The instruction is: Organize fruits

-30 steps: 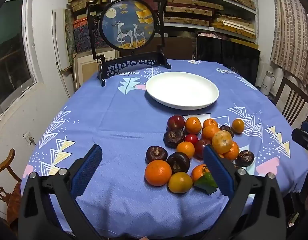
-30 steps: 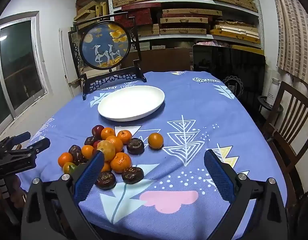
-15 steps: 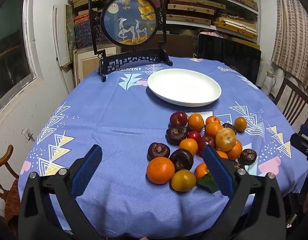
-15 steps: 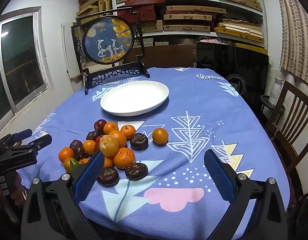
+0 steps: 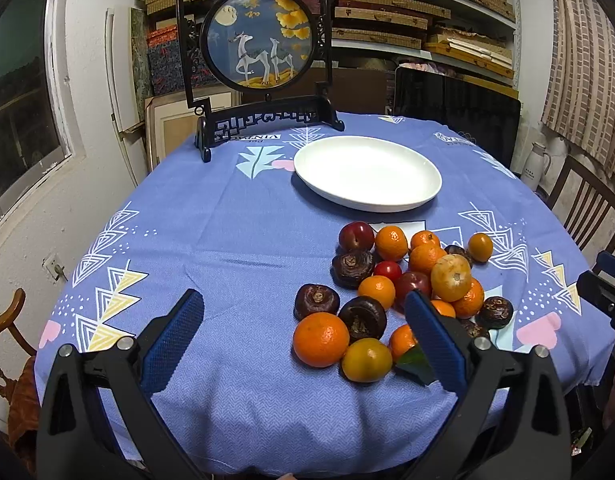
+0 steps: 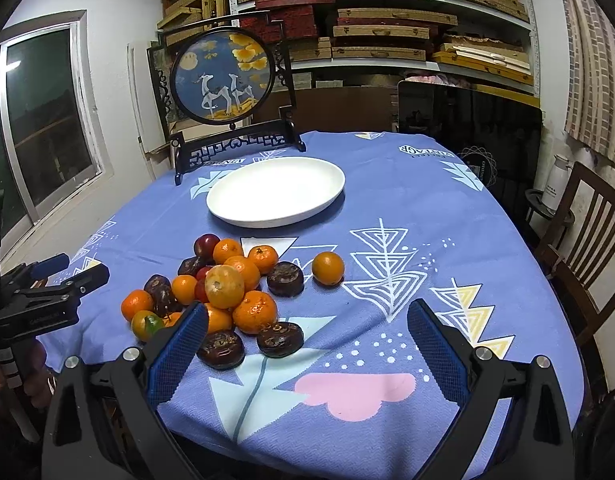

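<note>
Both claws spread wide, nothing gripped: left claw [image 5: 303, 344] low over the near tabletop [image 5: 211, 240] edge, right claw [image 6: 307, 354] likewise, further to the right. Fruit pile [image 5: 403, 288] loose on the cloth, nearer than the bare white plate [image 5: 367, 174], which sits just beyond it toward the round deer screen [image 5: 263, 44].

Seen from the left claw, pile ahead and off to the right; nearest pieces a big orange [image 5: 321, 338], a yellow-orange fruit [image 5: 366, 360] touching it, and a dark brown fruit [image 5: 316, 300] just behind. Right pad [image 5: 435, 344] already overlapping the pile's near edge in that view.

Seen from the right claw, pile [image 6: 223, 284] ahead and to the left, two dark fruits [image 6: 251, 344] just beyond the left pad [image 6: 179, 354]; a lone orange [image 6: 327, 267] apart on the pile's right side.

Probably at the very start: no fruit on the plate yet. Round fruit, so no long axis to align with. Both claws about equally near; left better placed for the big orange, right for the dark pair or the lone orange. Plate straight beyond the pile for either.
</note>
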{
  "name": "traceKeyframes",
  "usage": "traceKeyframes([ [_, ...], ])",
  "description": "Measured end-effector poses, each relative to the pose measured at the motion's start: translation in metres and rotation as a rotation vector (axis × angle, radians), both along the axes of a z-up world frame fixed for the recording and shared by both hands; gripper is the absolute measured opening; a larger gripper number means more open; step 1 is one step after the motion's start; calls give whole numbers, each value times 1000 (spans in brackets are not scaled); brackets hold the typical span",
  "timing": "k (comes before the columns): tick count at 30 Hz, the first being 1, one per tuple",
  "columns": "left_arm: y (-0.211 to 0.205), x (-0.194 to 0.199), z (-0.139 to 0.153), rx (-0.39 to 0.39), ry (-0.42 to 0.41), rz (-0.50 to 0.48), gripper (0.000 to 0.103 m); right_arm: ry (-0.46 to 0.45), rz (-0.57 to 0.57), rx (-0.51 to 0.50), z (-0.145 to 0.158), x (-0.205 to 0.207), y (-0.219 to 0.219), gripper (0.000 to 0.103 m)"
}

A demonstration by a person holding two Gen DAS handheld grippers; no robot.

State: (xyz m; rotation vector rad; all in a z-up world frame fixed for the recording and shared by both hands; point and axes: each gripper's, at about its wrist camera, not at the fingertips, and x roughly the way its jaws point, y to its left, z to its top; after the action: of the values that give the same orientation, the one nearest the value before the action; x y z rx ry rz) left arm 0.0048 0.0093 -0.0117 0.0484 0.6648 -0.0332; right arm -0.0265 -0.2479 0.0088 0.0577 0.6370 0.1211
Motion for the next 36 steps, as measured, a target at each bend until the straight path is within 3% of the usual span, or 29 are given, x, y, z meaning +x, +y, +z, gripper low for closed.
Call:
traceKeyframes([
  [36, -8, -6, 8, 5, -8, -15, 99, 10, -11, 15, -3, 2, -4, 100],
])
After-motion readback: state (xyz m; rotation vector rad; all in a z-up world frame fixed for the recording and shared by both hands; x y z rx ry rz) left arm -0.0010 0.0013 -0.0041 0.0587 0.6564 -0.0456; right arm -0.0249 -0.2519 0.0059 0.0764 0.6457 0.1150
